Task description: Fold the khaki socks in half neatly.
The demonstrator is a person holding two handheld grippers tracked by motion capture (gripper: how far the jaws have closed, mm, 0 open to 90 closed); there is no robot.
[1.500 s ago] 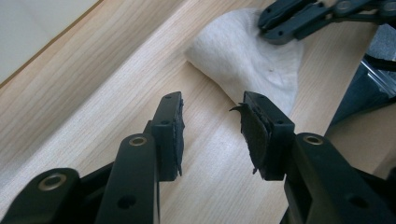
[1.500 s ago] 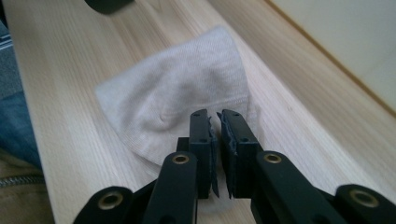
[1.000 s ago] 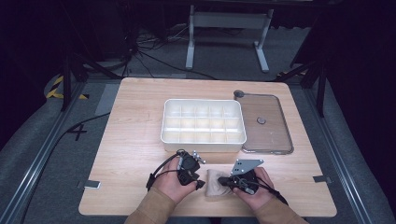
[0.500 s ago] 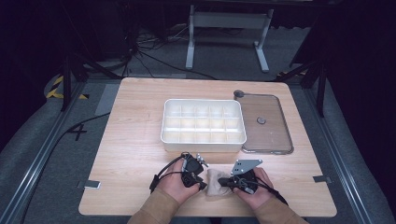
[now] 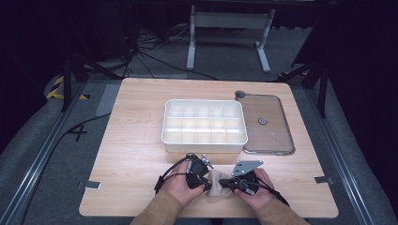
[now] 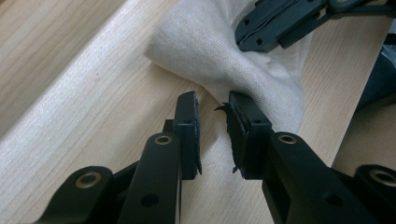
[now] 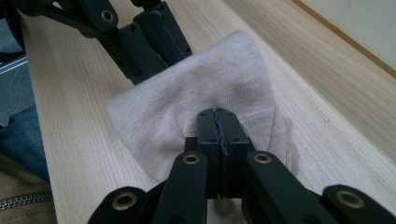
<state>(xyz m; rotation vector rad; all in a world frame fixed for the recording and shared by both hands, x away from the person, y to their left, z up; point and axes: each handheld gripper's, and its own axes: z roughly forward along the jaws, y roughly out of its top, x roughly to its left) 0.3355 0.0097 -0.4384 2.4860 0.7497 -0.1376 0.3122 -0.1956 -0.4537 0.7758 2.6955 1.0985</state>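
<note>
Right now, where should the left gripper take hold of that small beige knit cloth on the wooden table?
Grip the beige knit cloth at its near folded edge, coming in low along the table. That edge lies just ahead of the left gripper; the right gripper pins the opposite side.

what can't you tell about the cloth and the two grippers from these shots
- Cloth, high view: its shape and folds, hidden between the hands and too small.
- Left gripper, left gripper view: jaws just been closing, a gap remains; whether a pad touches the cloth edge is unclear.
- Right gripper, right gripper view: how much cloth is pinched, hidden by the shut jaws.
</note>
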